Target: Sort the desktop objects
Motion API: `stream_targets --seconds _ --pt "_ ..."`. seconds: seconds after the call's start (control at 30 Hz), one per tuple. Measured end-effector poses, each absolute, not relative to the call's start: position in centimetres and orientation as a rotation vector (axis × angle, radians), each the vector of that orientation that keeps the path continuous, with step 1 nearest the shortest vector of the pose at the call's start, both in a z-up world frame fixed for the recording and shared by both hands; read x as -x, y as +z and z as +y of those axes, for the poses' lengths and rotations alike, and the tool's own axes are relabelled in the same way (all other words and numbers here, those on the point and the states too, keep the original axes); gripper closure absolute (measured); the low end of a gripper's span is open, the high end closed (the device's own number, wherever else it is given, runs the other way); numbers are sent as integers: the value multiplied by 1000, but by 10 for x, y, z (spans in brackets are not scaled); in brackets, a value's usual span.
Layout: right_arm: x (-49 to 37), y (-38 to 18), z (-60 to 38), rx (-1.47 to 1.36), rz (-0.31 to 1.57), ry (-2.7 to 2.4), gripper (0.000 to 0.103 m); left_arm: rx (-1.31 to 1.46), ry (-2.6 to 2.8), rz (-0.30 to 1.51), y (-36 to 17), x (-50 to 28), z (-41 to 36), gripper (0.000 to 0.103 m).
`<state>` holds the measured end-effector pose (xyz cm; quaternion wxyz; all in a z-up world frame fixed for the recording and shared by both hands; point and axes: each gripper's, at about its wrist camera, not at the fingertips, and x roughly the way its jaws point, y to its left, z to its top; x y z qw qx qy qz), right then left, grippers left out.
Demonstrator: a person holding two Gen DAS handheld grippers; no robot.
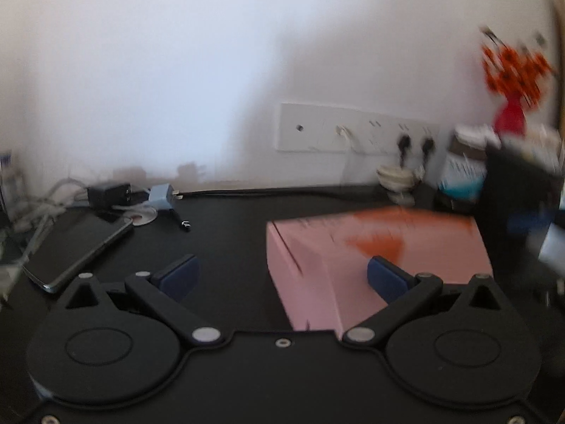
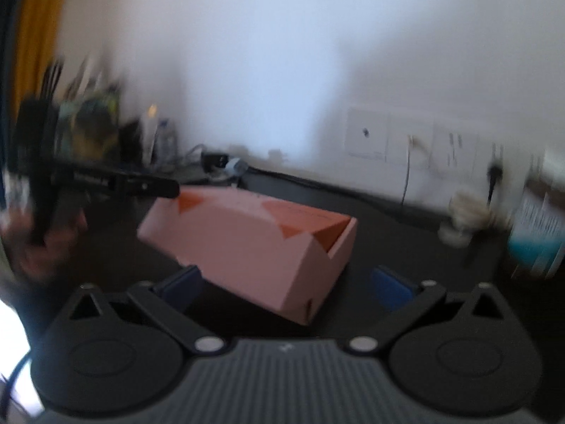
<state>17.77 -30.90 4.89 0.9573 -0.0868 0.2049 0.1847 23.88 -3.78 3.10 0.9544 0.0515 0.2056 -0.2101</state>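
Note:
A pink cardboard box (image 1: 317, 258) with orange triangle marks lies on the black desk (image 1: 229, 233). My left gripper (image 1: 282, 277) is open just before the box's near left corner. Its right pad (image 1: 385, 279) shows in front of the box and its left pad (image 1: 180, 275) is over bare desk. In the right wrist view the same box (image 2: 254, 243) lies at an angle, its near corner reaching between the spread fingers of my open right gripper (image 2: 286, 287). Neither gripper holds anything. A hand (image 2: 31, 243) with the other black tool (image 2: 116, 182) is at the box's far left end, blurred.
A dark phone (image 1: 77, 247) lies at the left. Behind it are a black charger (image 1: 106, 194), a grey plug (image 1: 160, 196) and cables. A wall socket strip (image 1: 353, 130), a white cable coil (image 1: 395, 176), a red vase (image 1: 508, 116) and a blurred black object (image 1: 519, 212) stand at the right.

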Motion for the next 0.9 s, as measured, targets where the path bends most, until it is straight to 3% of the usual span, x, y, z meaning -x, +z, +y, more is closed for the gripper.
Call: stream_targets --seconds 0.1,0.27,0.53,0.67,0.9 --pt "-169 43 -298 291 382 360 3 -210 -453 394 25 -220 -47 0" --pt "-172 34 -288 386 368 334 19 -254 -574 398 22 -211 -51 0" --pt "-171 21 -282 499 349 305 22 -443 -582 335 10 -205 -70 0" --pt "-173 17 -281 515 347 308 38 -440 -606 337 8 -209 -73 0" --pt "-177 15 -281 515 320 305 40 -416 -584 291 11 -212 -75 0"
